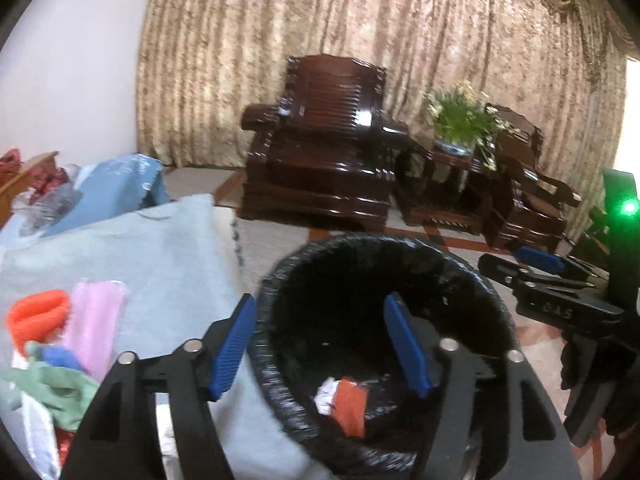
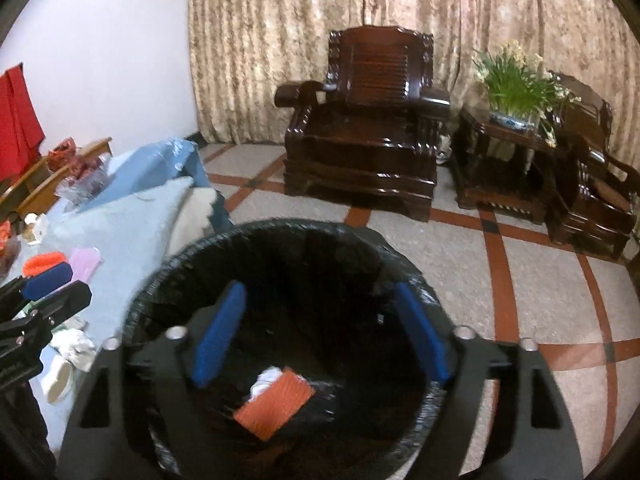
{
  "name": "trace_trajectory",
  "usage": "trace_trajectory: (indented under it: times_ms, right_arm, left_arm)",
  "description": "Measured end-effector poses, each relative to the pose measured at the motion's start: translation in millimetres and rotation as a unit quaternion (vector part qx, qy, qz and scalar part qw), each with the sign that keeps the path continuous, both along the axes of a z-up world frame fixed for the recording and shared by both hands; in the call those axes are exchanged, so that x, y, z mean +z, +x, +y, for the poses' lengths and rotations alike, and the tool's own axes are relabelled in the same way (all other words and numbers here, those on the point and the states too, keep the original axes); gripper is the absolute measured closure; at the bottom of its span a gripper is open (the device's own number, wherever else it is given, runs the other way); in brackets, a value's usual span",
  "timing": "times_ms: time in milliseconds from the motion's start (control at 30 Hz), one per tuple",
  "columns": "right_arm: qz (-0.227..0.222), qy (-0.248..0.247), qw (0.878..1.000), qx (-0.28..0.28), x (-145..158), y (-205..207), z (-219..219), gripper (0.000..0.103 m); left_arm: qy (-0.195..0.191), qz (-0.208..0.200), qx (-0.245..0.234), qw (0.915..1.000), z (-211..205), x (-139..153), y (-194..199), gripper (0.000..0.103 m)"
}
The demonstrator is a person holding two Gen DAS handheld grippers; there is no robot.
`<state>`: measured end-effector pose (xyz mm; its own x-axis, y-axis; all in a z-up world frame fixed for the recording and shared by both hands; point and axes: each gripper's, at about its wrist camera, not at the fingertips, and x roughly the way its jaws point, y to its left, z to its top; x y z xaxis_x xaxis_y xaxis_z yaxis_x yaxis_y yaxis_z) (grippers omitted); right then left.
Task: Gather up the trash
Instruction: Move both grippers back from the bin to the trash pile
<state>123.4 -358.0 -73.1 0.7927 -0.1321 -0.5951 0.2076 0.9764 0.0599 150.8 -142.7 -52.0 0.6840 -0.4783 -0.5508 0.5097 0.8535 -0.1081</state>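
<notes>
A black-lined trash bin (image 1: pixel 280 280) (image 2: pixel 256 236) stands beside a table under a light blue cloth (image 1: pixel 160 248) (image 2: pixel 132 236). An orange ribbed piece (image 1: pixel 351 404) (image 2: pixel 274 402) and white scrap (image 2: pixel 266 380) lie in the bin. My left gripper (image 1: pixel 322 350) is open and empty, straddling the bin's left rim. My right gripper (image 2: pixel 320 332) is open and empty over the bin; it shows at the right of the left wrist view (image 1: pixel 532 268). On the cloth lie an orange ribbed roll (image 1: pixel 38 314) (image 2: pixel 42 262), a pink piece (image 1: pixel 94 320) (image 2: pixel 84 262) and crumpled green and white scraps (image 1: pixel 52 392) (image 2: pixel 74 346).
Dark wooden armchairs (image 1: pixel 320 152) (image 2: pixel 368 128) and a side table with a potted plant (image 1: pixel 460 120) (image 2: pixel 516 88) stand before beige curtains. Tiled floor with red lines (image 2: pixel 496 272) lies right of the bin. Blue plastic (image 2: pixel 152 168) and clutter sit at the table's far end.
</notes>
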Motion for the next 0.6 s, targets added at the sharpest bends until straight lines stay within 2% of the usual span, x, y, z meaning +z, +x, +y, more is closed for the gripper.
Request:
trace_trajectory:
  times_ms: [67,300,600]
  right_arm:
    - [-0.011,0.005,1.000,0.015,7,1,11,0.015]
    - [-0.045,0.022,0.995,0.089,25,10,76,0.013]
    - [-0.044,0.032,0.984,0.173,21,22,165,0.013]
  left_arm:
    - [0.005,-0.010,0.018,0.9998,16,5,-2,0.029]
    - [0.026,-0.043,0.097,0.9940,89,15,-18,0.026]
    - [0.052,-0.036,0.191,0.9795,182,-3,-32,0.026]
